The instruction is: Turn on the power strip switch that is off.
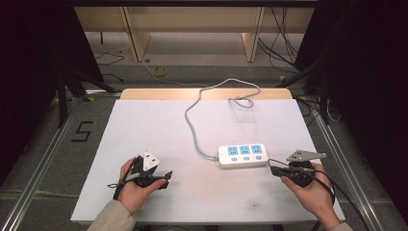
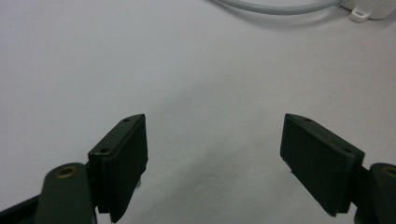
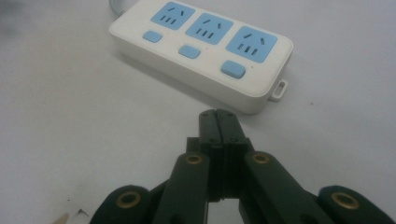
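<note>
A white power strip (image 1: 243,155) with three blue sockets and blue switches lies on the white table (image 1: 159,130), right of centre; its grey cable (image 1: 192,125) loops toward the far edge. In the right gripper view the power strip (image 3: 205,51) sits just beyond my right gripper (image 3: 219,115), whose jaws are pressed together with nothing between them. From above, the right gripper (image 1: 273,169) points left at the strip's right end, a short way off. My left gripper (image 1: 166,177) rests at the near left, and in its own view the left gripper (image 2: 215,158) stands wide open over bare table.
The cable (image 2: 275,6) and a corner of the strip (image 2: 369,9) run along the top of the left gripper view. Beyond the table stand wooden furniture legs (image 1: 137,38) and loose cables on the floor (image 1: 159,71). Dark curtains flank both sides.
</note>
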The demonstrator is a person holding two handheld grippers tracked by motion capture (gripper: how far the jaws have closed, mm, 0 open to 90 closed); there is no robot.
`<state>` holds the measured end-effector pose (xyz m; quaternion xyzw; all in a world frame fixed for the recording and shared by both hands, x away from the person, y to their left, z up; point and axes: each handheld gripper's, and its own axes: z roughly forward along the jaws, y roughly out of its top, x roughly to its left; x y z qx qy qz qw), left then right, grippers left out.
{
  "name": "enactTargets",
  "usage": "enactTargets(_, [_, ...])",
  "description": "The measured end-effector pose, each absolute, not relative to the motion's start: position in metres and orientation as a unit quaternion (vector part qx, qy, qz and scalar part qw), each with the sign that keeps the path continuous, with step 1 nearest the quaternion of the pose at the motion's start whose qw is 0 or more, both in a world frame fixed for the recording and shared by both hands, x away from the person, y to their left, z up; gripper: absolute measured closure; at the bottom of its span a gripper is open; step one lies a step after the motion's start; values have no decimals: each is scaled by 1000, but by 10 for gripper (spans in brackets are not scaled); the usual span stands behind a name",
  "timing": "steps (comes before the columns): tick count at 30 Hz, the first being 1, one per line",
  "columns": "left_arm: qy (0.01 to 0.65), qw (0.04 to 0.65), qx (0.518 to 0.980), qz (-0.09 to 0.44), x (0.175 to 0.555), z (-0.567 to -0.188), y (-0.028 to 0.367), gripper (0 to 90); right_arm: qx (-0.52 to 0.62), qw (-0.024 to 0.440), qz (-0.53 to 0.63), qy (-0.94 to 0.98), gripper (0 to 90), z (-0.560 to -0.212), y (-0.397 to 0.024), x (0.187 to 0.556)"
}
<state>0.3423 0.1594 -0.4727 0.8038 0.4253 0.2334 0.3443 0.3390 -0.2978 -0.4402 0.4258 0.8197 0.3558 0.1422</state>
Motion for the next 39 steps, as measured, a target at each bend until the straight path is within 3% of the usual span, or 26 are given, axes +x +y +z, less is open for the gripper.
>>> enactTargets(39, [423,344,804,237,343,-472,160,231,447,107,297,837,900,-414,-290,363])
